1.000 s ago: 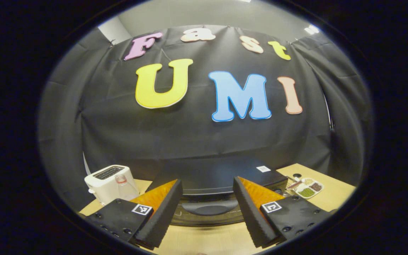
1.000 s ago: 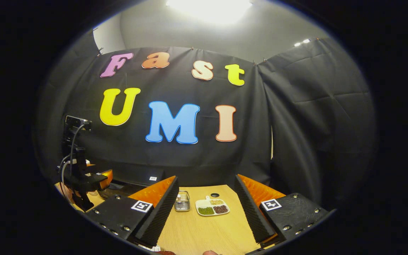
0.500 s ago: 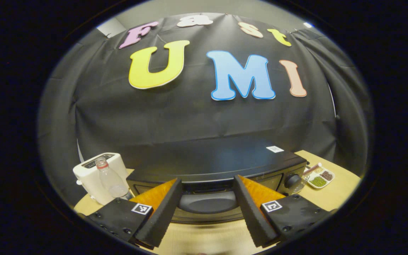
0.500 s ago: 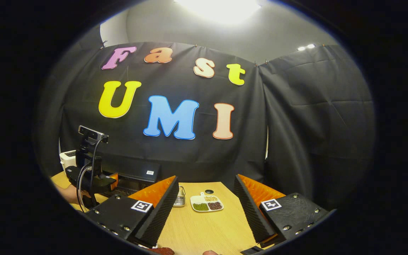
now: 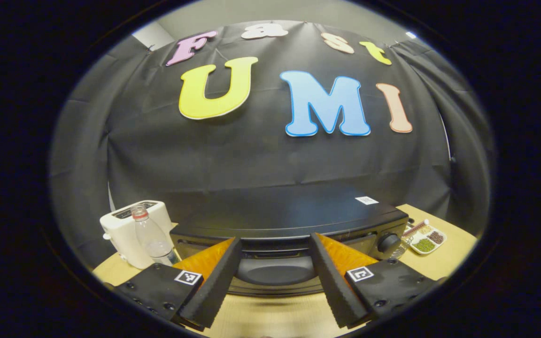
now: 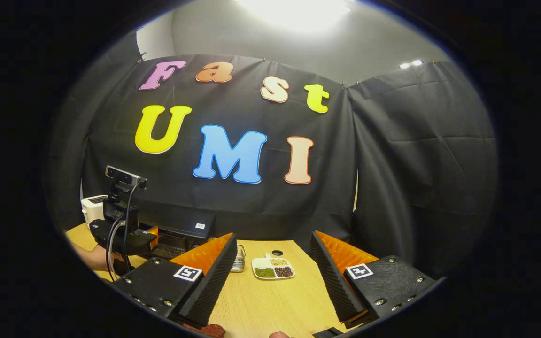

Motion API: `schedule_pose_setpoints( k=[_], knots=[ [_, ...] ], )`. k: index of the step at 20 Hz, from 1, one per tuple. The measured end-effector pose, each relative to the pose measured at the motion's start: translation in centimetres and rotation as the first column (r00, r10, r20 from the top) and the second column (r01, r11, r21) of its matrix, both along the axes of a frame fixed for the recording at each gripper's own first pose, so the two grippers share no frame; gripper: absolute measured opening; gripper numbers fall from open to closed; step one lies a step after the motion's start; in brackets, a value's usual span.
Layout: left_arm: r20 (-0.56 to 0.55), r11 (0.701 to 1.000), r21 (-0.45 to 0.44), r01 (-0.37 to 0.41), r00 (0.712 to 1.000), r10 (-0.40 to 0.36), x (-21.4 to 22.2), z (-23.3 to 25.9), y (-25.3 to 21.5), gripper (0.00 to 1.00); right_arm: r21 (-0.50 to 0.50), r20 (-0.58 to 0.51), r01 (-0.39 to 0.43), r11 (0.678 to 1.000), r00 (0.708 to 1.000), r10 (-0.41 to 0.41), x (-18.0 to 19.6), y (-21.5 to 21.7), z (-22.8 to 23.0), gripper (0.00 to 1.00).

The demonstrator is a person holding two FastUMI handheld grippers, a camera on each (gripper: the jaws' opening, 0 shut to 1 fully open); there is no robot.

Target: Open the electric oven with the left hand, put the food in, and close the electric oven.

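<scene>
Hovering just before the black electric oven on the worktop, the left gripper held its jaws spread around the door handle, untouched. Closing squarely on it looked wise; the right gripper was spread, empty.

Bare tabletop ahead of right gripper; bottle, toaster crowd oven's left.

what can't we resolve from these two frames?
- Oven door front, left gripper view: the left gripper covers its sides, so the handle's full shape is unclear.
- Food, right gripper view: a reddish piece is cut off at the bottom edge.
- Divided dish contents, right gripper view: too small to identify.
- Left gripper's fingers, right gripper view: too small and dark to judge.
</scene>
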State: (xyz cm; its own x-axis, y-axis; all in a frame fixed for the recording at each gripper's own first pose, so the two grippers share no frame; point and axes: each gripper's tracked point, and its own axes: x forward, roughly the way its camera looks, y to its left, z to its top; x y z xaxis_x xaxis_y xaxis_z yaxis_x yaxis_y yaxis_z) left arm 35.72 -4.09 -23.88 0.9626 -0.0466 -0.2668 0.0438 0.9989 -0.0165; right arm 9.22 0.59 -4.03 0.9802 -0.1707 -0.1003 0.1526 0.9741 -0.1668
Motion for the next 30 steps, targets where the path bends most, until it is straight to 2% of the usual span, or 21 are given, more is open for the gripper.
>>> schedule_pose_setpoints(
  k=[2,3,9,12,13,14,23,25,26,27,29,30],
  knots=[
    [0.0,1.0,0.0,-0.002,1.0,0.002,-1.0,-0.1,-0.1,1.0,0.004,0.0,-0.012,1.0,1.0,0.012,0.1,0.1,0.0,0.96],
    [-0.001,1.0,0.003,-0.004,1.0,0.004,-1.4,-0.1,0.0,0.97,0.004,-0.002,-0.018,1.0,1.0,0.018,0.1,0.2,-0.1,0.96],
    [-0.023,1.0,0.012,-0.01,1.0,0.01,-4.4,-0.8,0.0,1.0,0.007,0.003,-0.055,0.998,0.998,0.055,-0.4,0.0,0.1,0.96],
    [-0.047,1.0,0.018,-0.014,0.999,0.015,-6.0,-1.6,0.0,1.0,0.015,0.004,-0.067,0.998,0.998,0.067,-0.6,-0.2,-0.1,0.96],
    [-0.053,1.0,0.022,-0.014,0.998,0.015,-6.4,-1.7,-0.1,0.97,0.018,0.002,-0.071,0.997,0.997,0.071,-0.7,-0.2,-0.2,0.96],
    [-0.06,1.0,0.024,-0.014,0.998,0.015,-6.8,-2.0,-0.1,1.0,0.022,0.001,-0.075,0.997,0.997,0.075,-0.7,-0.3,-0.3,0.96],
    [-0.151,0.999,0.032,-0.016,0.988,0.021,-11.0,-5.1,-0.4,1.0,0.036,-0.005,-0.1,0.994,0.995,0.1,-1.9,-0.6,-0.4,0.96],
    [-0.172,1.0,0.017,-0.024,0.985,0.026,-11.8,-5.9,-0.4,0.92,0.034,-0.007,-0.104,0.994,0.995,0.104,-2.1,-0.7,-0.3,0.96],
    [-0.183,1.0,0.014,-0.025,0.983,0.027,-12.2,-6.5,-0.4,1.0,0.032,-0.007,-0.105,0.994,0.994,0.106,-2.2,-0.7,-0.3,0.96],
    [-0.192,1.0,0.013,-0.026,0.981,0.028,-12.5,-6.8,-0.5,0.97,0.032,-0.008,-0.107,0.994,0.994,0.107,-2.3,-0.7,-0.3,0.96],
    [-0.208,1.0,0.018,-0.023,0.978,0.026,-13.0,-7.6,-0.6,0.97,0.033,-0.012,-0.111,0.993,0.994,0.111,-2.7,-0.6,-0.4,0.96],
    [-0.217,1.0,0.02,-0.022,0.976,0.026,-13.2,-7.9,-0.6,1.0,0.033,-0.017,-0.111,0.993,0.994,0.111,-2.8,-0.7,-0.6,0.96]
  ],
)
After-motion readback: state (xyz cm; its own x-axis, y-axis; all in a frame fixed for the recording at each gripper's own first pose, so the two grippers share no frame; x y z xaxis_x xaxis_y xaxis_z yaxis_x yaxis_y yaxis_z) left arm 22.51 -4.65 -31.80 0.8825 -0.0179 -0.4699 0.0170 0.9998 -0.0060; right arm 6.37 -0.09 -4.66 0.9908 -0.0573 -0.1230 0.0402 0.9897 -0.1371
